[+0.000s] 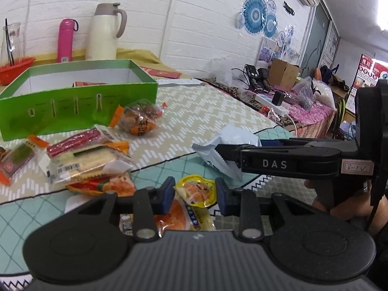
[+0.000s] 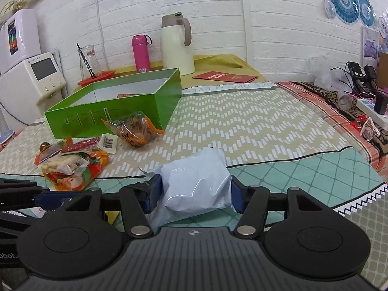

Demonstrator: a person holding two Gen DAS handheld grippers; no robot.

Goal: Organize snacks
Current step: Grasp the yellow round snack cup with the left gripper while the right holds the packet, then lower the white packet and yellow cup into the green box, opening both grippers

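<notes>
Between the right tongs [image 2: 194, 192], clamped, a pale-blue snack packet [image 2: 194, 184].

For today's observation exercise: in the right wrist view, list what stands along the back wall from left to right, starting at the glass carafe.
Glass carafe → pink bottle → cream thermos jug → red booklet.

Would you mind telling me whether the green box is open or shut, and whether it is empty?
Open: the green box has no lid on it and its white inner walls show. Not quite empty: a red packet shows inside.
</notes>
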